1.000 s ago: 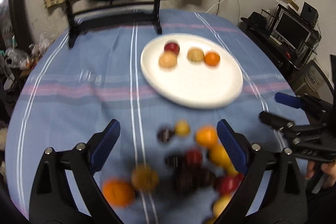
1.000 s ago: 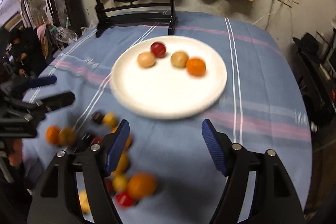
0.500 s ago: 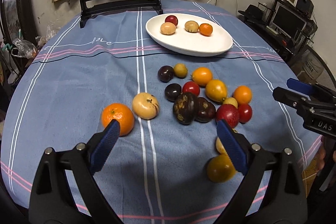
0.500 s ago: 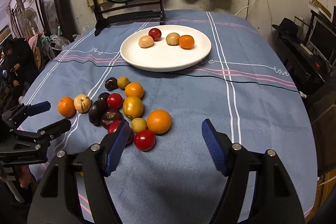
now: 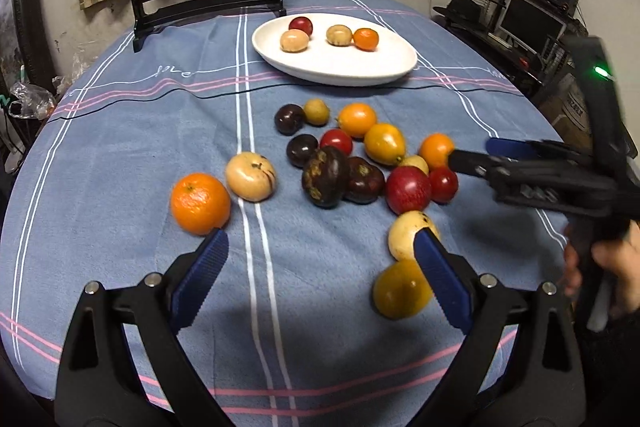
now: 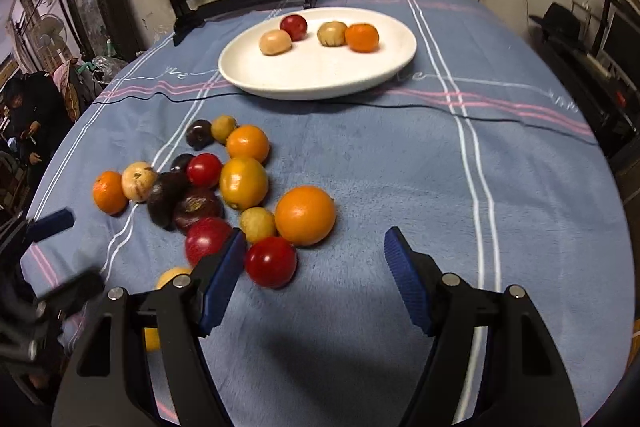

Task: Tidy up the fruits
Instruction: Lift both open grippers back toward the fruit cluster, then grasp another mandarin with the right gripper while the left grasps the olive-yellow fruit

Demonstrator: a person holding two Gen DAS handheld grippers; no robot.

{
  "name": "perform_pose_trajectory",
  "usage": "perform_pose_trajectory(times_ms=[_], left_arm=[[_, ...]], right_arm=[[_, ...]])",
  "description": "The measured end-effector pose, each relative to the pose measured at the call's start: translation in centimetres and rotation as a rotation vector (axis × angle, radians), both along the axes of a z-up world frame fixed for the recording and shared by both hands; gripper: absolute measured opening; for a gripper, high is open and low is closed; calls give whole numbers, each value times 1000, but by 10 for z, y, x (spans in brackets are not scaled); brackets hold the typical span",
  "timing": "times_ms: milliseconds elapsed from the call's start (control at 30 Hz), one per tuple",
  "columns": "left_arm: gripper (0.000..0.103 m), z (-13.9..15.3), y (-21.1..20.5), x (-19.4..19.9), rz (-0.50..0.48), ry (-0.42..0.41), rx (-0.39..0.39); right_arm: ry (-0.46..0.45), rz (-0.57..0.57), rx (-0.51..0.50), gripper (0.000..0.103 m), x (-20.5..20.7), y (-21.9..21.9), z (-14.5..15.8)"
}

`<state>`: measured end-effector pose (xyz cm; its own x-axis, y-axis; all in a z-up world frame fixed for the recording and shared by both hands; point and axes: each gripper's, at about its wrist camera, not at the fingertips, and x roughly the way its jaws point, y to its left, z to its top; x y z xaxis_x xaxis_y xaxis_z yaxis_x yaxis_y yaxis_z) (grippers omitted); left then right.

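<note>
Both grippers have dropped toward the near edge of the worktop (image 6: pixel 400 155), left gripper (image 5: pixel 320 279) and right gripper (image 6: pixel 316 279) spread wide and empty, fruit pile (image 5: pixel 352 163) mid-worktop, four fruits on the far-edge plate (image 6: pixel 320 83): picking imminent.

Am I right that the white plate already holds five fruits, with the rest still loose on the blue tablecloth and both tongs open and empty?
Not quite: the white plate holds four fruits, not five, as the right wrist view shows plainly. The rest stands: the other fruits lie loose on the blue tablecloth, and the left tongs and right tongs are open and empty.
</note>
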<state>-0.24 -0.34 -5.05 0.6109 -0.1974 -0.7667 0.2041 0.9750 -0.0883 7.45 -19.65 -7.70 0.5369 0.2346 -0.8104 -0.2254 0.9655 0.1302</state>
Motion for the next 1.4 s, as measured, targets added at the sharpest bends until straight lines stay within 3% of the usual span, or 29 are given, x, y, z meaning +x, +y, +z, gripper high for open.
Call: perform_pose_trajectory(times_ms=[167,267,333,367,400,533,700,1000,1100,1233,1300,1367,1400], left_arm=[[96,-5,-1,-4,-17,11,0],[96,-7,-2,-6,-23,15,-1],[96,-9,-2,-6,-27,17,-3],[96,-9,-2,-6,-29,19,-5],[96,-10,-3,-6,-31,22,-8],[96,-12,-4,-5,-37,28,-5],[96,-11,-9,-10,-66,31,-1],[95,-32,-38,-6,-133,100,-12],[88,-39,-42,-5,-127,125,-25],[68,-44,-45,-5,-133,150,-30],[66,-46,-46,-6,-136,154,-27],[52,-45,-45,-5,-133,152,-32],[40,-45,-44,-5,-137,153,-43]], right_arm=[[55,-34,15,72,22,0,-16],[38,-22,54,72,24,-2,-18],[41,-2,104,61,24,-4,-20],[45,4,129,46,24,-5,-20],[50,6,150,40,26,-6,-21],[30,7,155,40,19,-8,-13],[-22,-17,25,40,-8,-17,5],[35,-17,-1,41,-49,-36,-15],[35,-6,23,41,-50,-38,-18],[46,12,31,41,-48,-35,-24],[43,19,23,40,-50,-34,-25],[34,23,11,40,-52,-32,-24],[31,24,10,39,-52,-31,-23]])
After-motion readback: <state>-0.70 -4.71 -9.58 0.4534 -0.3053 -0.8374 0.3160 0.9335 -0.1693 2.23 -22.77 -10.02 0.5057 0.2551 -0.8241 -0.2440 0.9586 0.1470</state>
